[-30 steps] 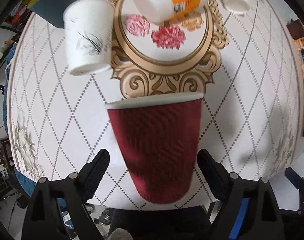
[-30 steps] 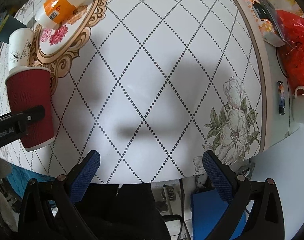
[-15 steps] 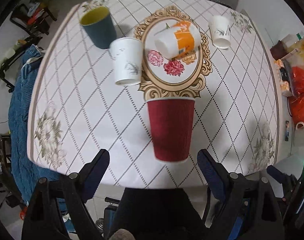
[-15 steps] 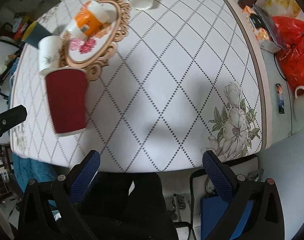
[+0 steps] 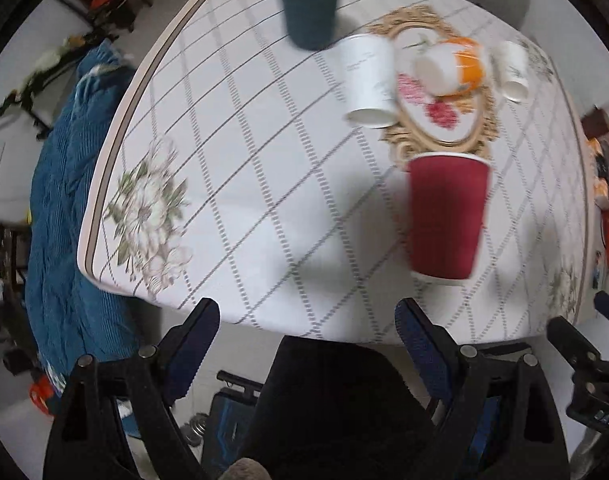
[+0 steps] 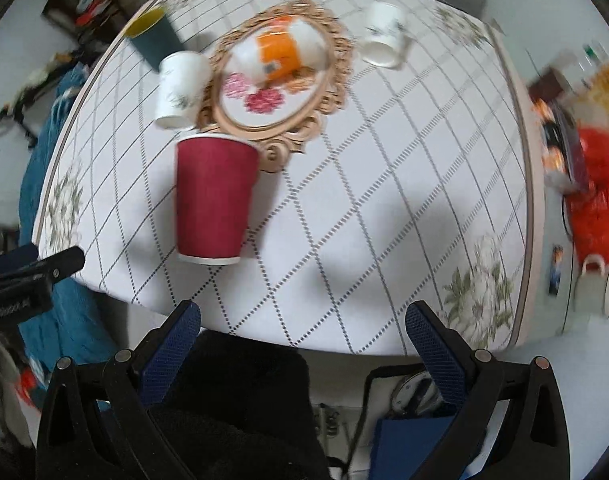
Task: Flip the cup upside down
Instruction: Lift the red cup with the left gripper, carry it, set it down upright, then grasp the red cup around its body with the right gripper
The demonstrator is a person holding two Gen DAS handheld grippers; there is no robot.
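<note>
A dark red ribbed paper cup (image 5: 446, 216) stands mouth down on the table, near its front edge; it also shows in the right wrist view (image 6: 212, 200). My left gripper (image 5: 308, 322) is open and empty, held off the table's front edge, left of and below the cup. My right gripper (image 6: 304, 320) is open and empty, also off the front edge, to the cup's right. The left gripper shows at the left edge of the right wrist view (image 6: 32, 276).
A white cup (image 5: 370, 80) stands upside down beside a gold-framed mat (image 5: 444, 92) that bears an orange-and-white cup (image 5: 450, 66) on its side. A teal cup (image 5: 310, 8) stands upright at the back. Another white cup (image 6: 382, 36) is at the back right. A blue cloth (image 5: 60, 208) hangs left.
Both grippers have pulled back and up from the table. The left gripper has let go of the red cup and swung left, leaving it upside down.
</note>
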